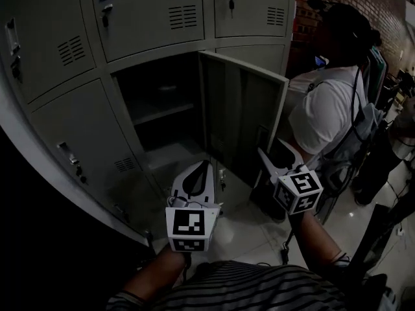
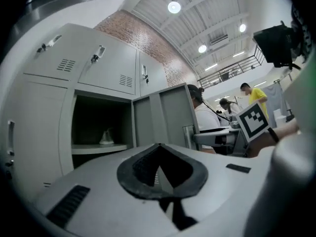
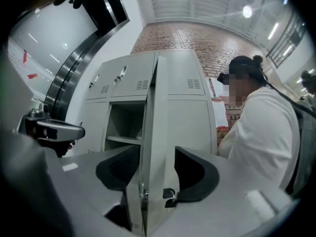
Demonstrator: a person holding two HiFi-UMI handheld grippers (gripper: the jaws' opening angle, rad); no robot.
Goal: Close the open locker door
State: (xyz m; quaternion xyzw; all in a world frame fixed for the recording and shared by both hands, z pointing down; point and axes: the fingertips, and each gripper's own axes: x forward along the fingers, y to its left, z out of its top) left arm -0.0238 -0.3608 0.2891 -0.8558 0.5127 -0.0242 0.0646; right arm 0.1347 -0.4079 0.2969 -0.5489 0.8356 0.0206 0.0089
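Observation:
The grey locker door point(image 1: 243, 115) stands swung out from its dark compartment point(image 1: 162, 115), with its free edge towards me. My right gripper point(image 1: 273, 151) is open at that edge. In the right gripper view the door edge point(image 3: 157, 132) runs up between the two pads point(image 3: 197, 174), and its latch point(image 3: 170, 194) sits low beside the right pad. I cannot tell whether a pad touches the metal. My left gripper point(image 1: 203, 166) hangs lower, in front of the compartment, shut with nothing in it. In the left gripper view its tips point(image 2: 159, 146) meet.
Closed grey lockers point(image 1: 149, 11) surround the open one. A shelf point(image 2: 101, 147) inside it carries a small pale object point(image 2: 106, 137). A person in a white shirt point(image 1: 331, 109) stands close behind the door at the right. Pale floor tiles point(image 1: 249, 232) lie below.

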